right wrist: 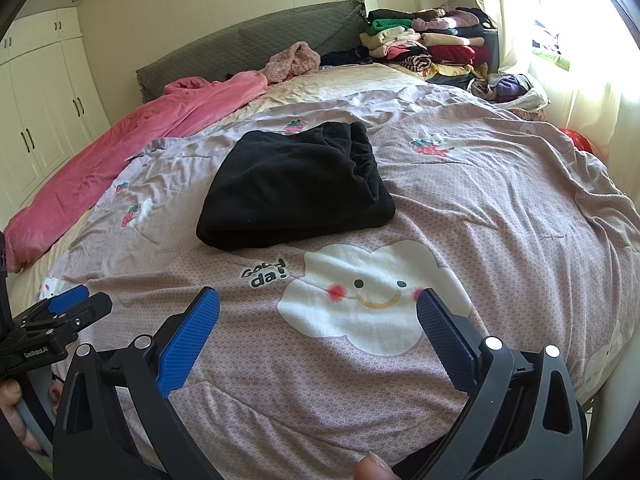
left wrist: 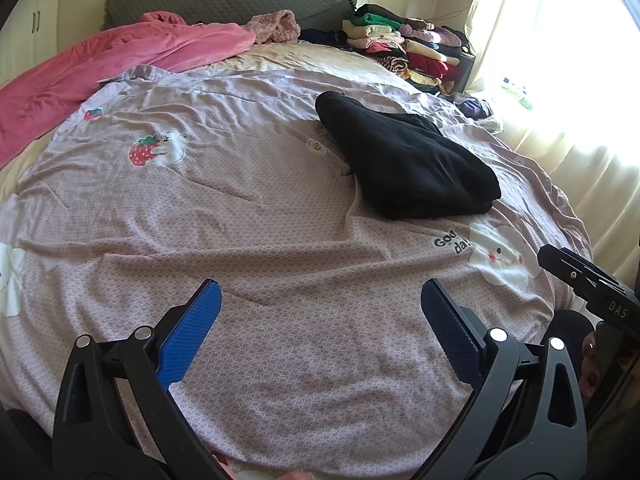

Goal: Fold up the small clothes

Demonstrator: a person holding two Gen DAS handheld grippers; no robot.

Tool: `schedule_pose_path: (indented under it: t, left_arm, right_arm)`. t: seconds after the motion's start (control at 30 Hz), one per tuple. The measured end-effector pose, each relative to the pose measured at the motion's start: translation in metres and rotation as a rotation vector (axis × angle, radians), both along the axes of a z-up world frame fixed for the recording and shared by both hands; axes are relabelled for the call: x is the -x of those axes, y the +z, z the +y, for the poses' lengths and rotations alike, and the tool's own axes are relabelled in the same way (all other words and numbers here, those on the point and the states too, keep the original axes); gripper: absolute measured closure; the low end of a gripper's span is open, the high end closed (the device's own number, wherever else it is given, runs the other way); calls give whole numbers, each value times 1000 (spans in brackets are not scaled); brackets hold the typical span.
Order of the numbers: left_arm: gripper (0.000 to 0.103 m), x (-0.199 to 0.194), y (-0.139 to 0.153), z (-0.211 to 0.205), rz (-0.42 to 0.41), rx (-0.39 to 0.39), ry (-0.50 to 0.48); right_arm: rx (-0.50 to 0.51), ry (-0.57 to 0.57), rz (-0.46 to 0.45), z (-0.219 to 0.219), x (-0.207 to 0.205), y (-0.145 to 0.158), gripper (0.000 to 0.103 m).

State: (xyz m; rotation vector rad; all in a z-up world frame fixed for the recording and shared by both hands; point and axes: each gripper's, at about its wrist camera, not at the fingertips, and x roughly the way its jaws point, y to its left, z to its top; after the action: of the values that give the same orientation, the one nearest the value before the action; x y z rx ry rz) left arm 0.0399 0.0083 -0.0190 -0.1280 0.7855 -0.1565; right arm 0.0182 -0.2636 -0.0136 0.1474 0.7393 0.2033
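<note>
On my far left, white wardrobe doors (right wrist: 44, 120) line the wall. Next to them, a pink blanket (left wrist: 100, 68) lies bunched along the left side of the bed, running up toward the grey-green headboard (left wrist: 228, 0).

My left gripper (left wrist: 320, 312) hangs above the lilac patterned bedspread (left wrist: 240, 208) with its blue pads (left wrist: 192, 344) spread wide apart and nothing between them. Ahead of it and slightly right, the black garment (left wrist: 404, 160) lies folded on the bedspread, apart from both grippers.

My right gripper (right wrist: 318, 314) is likewise spread wide and empty, above the white smiling cloud print (right wrist: 360, 300). In this view the black garment (right wrist: 296, 188) sits just beyond the cloud print and its lettering, near the middle of the bed.

Further right, folded clothes stacks (right wrist: 432, 46) occupy the far right corner of the bed, beside the headboard. At the far right, a sunlit curtain (left wrist: 560, 80) covers the window.
</note>
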Motion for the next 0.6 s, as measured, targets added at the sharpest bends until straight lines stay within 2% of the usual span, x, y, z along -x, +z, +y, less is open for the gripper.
schedule_pose_path:
  t: [0.6]
  left_arm:
    - [9, 1, 1, 2, -5, -1, 6]
  right_arm:
    - [2, -3, 0, -1, 0, 1, 5]
